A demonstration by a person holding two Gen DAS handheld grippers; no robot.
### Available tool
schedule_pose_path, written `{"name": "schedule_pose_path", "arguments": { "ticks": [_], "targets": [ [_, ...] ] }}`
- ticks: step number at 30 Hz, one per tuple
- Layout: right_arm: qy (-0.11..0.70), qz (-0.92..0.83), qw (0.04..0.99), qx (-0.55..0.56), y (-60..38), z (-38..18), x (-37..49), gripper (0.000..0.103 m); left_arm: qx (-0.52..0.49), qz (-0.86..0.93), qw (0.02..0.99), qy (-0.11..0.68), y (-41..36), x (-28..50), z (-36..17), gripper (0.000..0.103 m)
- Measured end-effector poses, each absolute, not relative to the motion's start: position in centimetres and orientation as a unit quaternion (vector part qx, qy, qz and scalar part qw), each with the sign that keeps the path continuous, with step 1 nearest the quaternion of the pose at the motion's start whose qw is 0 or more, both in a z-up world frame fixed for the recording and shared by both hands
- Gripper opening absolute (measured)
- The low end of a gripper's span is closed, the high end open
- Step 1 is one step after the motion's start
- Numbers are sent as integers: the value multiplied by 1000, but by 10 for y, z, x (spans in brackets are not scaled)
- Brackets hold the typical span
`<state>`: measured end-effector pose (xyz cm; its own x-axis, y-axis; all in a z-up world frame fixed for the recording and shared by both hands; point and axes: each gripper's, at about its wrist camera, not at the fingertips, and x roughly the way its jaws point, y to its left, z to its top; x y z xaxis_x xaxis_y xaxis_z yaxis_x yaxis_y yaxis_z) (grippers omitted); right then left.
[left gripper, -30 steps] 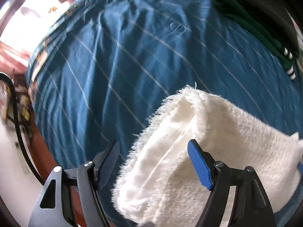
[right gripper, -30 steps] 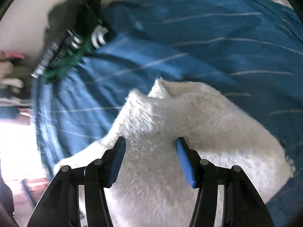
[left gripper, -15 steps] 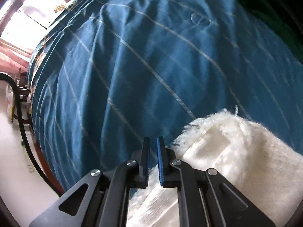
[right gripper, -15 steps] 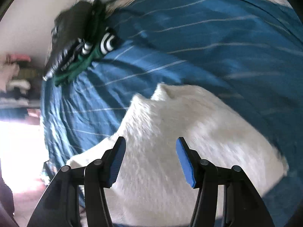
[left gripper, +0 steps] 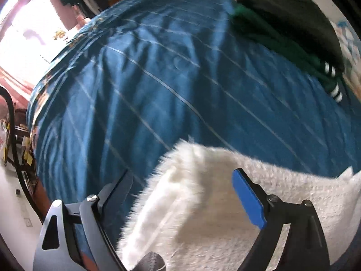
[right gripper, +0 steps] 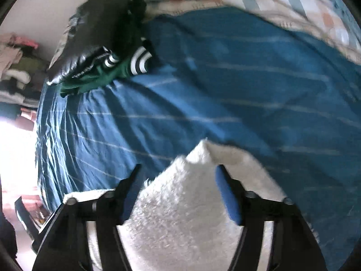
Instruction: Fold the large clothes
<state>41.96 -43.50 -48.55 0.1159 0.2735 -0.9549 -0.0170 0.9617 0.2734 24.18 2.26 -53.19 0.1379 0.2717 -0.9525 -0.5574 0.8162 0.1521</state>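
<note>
Releasing the folded white fleece garment (left gripper: 225,214) on the blue bedspread (left gripper: 158,85), both left gripper (left gripper: 182,194) and right gripper (right gripper: 178,187) are opening, apparently gripping nothing; next, regrasp an edge.

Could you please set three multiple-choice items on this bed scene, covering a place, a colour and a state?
1. Where is the dark pile of clothes?
A. at the bed's far edge
B. between the tool tips
C. on the floor

2. What colour is the bedsheet?
A. red
B. blue with thin pale lines
C. plain grey

3. How does the left tool stand?
A. clamped shut on the sheet
B. opening, pads off the white fluffy garment
C. out of view

Answers: A, it lies far beyond the garment; B, the striped sheet fills both views; B, gaps show at both pads.
</note>
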Motion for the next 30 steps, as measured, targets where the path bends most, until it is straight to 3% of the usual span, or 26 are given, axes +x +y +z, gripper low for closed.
{"name": "schedule_pose_path", "arguments": {
  "ticks": [4, 6, 7, 8, 11, 14, 19, 22, 25, 28, 30],
  "targets": [
    [689, 110, 715, 39, -424, -518, 431, 74, -106, 268, 724, 627, 6, 241, -575, 91],
    [713, 140, 687, 27, -414, -543, 432, 73, -98, 267, 735, 615, 3, 236, -588, 100],
    [705, 141, 695, 13, -410, -546, 430, 66, -93, 269, 742, 606, 4, 234, -590, 103],
    [693, 142, 706, 10, -409, -546, 430, 28, -99, 264, 746, 603, 6, 233, -592, 103],
    [665, 139, 734, 5, -404, -539, 426, 14, -144, 247, 762, 581, 17, 227, -595, 103],
    [635, 129, 761, 17, -406, -518, 421, 11, -182, 253, 790, 528, 26, 219, -599, 103],
    [637, 123, 761, 13, -405, -505, 423, 11, -203, 233, 769, 560, 36, 226, -600, 103],
    [677, 114, 727, 14, -412, -515, 430, 17, -191, 237, 761, 573, 35, 230, -584, 103],
    [666, 114, 735, 61, -433, -485, 422, 24, -154, 245, 764, 576, 22, 229, -553, 103],
    [640, 106, 754, 101, -448, -451, 395, 24, -127, 248, 767, 578, 0, 220, -527, 103],
    [673, 129, 719, 114, -435, -462, 380, 24, -122, 247, 764, 583, -11, 215, -519, 103]
  ]
}}
